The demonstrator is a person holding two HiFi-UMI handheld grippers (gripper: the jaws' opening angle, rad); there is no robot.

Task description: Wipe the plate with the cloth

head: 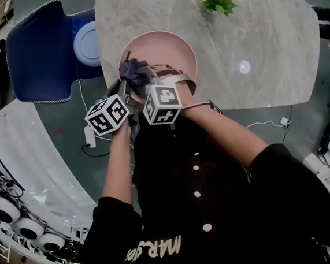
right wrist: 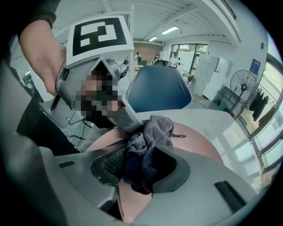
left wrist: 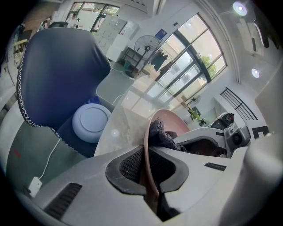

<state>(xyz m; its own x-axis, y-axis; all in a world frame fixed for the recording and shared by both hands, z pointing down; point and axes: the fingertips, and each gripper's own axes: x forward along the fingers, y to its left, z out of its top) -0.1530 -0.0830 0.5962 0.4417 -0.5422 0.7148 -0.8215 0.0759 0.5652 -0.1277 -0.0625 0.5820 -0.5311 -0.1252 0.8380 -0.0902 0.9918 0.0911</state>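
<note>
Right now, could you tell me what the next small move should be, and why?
Probably sweep the cloth in the right gripper across the plate toward its far rim. The left gripper is shut on the near rim, steadying it, and the cloth sits bunched near that rim, with most of the pink surface beyond it.

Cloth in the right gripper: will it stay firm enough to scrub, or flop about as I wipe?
Probably floppy: the cloth sits in soft, crumpled folds pinched in the right gripper, so only the bunched part is likely to press firmly. Its looped weave looks grippy, so it will likely drag on the plate rather than slip.
</note>
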